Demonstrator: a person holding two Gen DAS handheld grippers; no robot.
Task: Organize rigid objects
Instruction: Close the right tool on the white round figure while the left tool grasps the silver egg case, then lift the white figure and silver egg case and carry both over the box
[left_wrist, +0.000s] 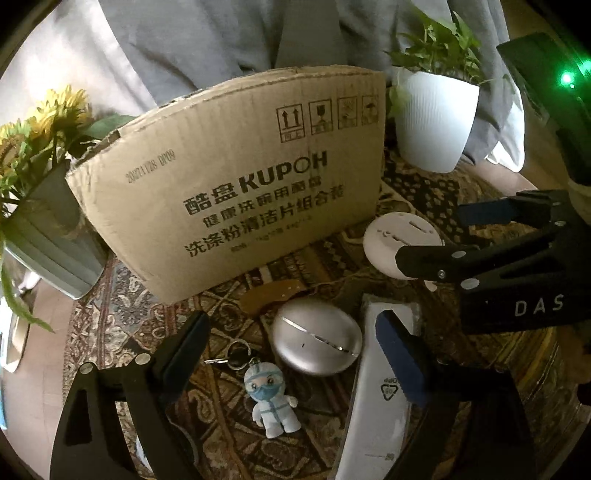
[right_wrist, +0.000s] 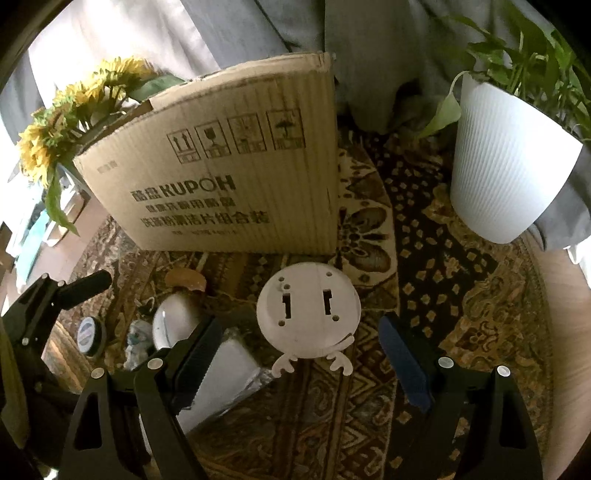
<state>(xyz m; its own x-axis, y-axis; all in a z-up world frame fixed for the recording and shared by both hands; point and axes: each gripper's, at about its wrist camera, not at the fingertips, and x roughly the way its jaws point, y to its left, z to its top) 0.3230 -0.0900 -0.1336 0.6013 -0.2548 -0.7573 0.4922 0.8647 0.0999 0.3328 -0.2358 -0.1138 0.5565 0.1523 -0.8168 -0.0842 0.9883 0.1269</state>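
Both claws spread wide, nothing held. Left claw (left_wrist: 291, 354) positioned over silver case (left_wrist: 317, 338) and doll keychain (left_wrist: 271, 398). White disc (right_wrist: 308, 314) seen ahead of right claw (right_wrist: 295, 365), near cardboard box (right_wrist: 221, 166) on counter (right_wrist: 461, 295).

A round tabletop (right_wrist: 461, 295) carries a patterned cloth (right_wrist: 369, 236) in browns, gold and black, with floral and diamond motifs. Behind it hang grey drapes (left_wrist: 221, 40), pale where daylight comes through at the left. A white ribbed pot (right_wrist: 506, 177) of green leaves stands at the right rear, and sunflowers (left_wrist: 55, 110) in a grey-green planter (left_wrist: 51, 236) at the left. Beyond the edge lies what may be light wooden flooring (right_wrist: 565, 295).
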